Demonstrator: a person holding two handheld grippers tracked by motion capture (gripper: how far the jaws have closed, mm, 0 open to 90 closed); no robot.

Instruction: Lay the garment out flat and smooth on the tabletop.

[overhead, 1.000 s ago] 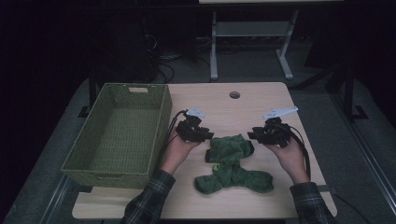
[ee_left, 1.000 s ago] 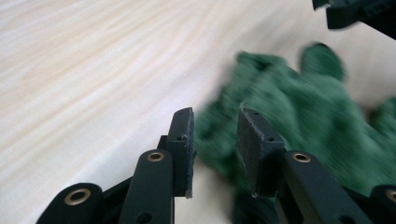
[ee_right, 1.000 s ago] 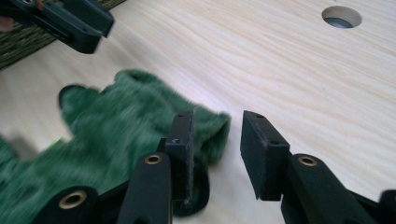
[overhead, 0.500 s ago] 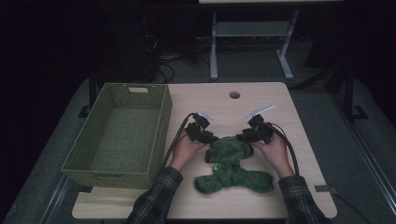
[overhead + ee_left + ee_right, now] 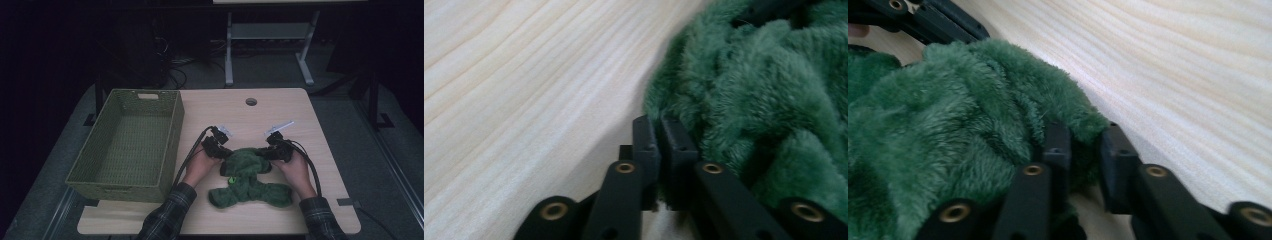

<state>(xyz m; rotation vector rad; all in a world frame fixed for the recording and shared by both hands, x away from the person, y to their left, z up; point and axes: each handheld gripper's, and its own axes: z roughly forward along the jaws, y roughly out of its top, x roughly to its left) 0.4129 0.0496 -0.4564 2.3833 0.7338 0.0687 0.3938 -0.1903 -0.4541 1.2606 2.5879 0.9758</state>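
Note:
A crumpled green fleece cloth (image 5: 250, 180) lies on the near middle of the wooden table (image 5: 285, 115). My left gripper (image 5: 226, 153) is low at the cloth's far left edge. In the left gripper view its jaws (image 5: 660, 125) have just closed together, with the fluffy edge of the cloth (image 5: 764, 85) pinched at their tips. My right gripper (image 5: 270, 152) is at the far right edge. Its jaws (image 5: 1084, 134) have just been closing and press on a fold of the cloth (image 5: 948, 110). The left gripper's black jaws (image 5: 933, 20) show beyond the cloth in the right gripper view.
A green woven basket (image 5: 172, 145) stands on the table's left side, close to the left forearm. A round cable hole (image 5: 251, 101) sits in the far middle of the tabletop. Cables trail back from both grippers along the forearms.
Both hands came down and inward onto the cloth's far edge. Both pairs of jaws went from spread above the cloth to closed on it.

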